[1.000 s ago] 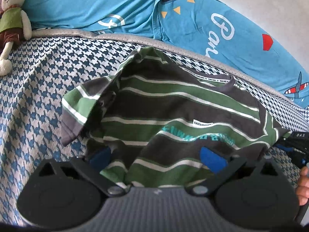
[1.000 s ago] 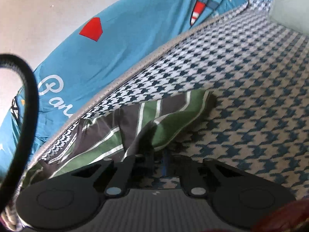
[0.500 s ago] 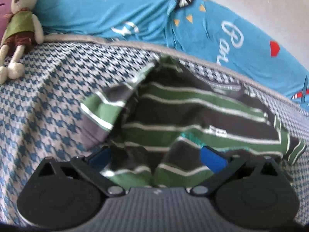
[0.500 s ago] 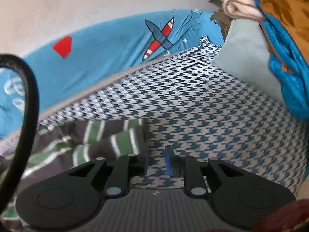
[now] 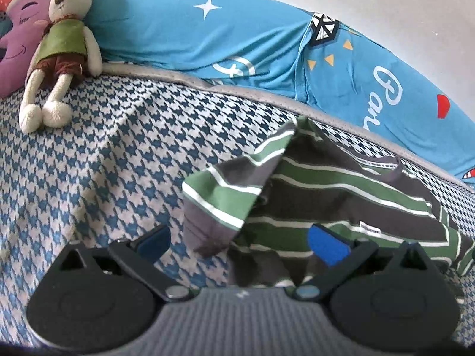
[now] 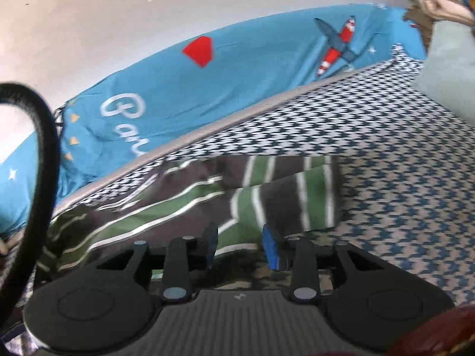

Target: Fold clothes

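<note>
Item: striped T-shirt, green, grey and white, lying rumpled on the houndstooth bedcover near the blue printed quilt, one sleeve flopped over its body. Left gripper: blue pads spread wide, gripping nothing, the sleeve's cuff and lower shirt lying between and just ahead of them. Right gripper: pads narrowly parted, empty, the shirt's other sleeve just ahead of its tips; stuffed rabbit well apart by the quilt.
</note>
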Demonstrator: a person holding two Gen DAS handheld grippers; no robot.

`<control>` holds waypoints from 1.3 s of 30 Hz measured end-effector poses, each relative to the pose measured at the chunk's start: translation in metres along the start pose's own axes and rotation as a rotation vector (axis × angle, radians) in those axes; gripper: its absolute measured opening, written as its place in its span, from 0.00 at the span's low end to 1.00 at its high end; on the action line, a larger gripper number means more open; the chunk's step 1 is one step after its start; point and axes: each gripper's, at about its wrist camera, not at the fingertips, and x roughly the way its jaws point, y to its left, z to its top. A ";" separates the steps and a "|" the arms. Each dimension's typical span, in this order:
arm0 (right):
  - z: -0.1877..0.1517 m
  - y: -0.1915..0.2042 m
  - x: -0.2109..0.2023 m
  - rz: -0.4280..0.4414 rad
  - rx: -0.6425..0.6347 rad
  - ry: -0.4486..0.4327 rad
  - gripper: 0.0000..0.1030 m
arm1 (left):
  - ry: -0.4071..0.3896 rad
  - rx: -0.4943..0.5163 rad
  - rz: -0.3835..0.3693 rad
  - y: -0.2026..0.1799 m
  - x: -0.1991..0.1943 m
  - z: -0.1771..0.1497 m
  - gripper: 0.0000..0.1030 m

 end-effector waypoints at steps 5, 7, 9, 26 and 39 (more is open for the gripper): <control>-0.005 0.013 0.009 0.022 -0.038 0.023 0.36 | -0.022 0.095 0.041 -0.006 0.005 0.004 1.00; -0.008 0.019 0.011 0.029 -0.056 0.027 0.36 | -0.031 0.114 0.041 -0.007 0.006 0.007 0.99; -0.010 0.026 0.014 0.040 -0.079 0.033 0.36 | -0.042 0.125 0.036 -0.008 0.007 0.010 0.99; -0.021 0.058 0.026 0.066 -0.192 0.055 0.36 | -0.083 0.211 0.035 -0.008 0.036 0.032 0.60; -0.024 0.069 0.030 0.089 -0.214 0.069 0.36 | -0.056 0.234 0.035 -0.009 0.058 0.038 0.10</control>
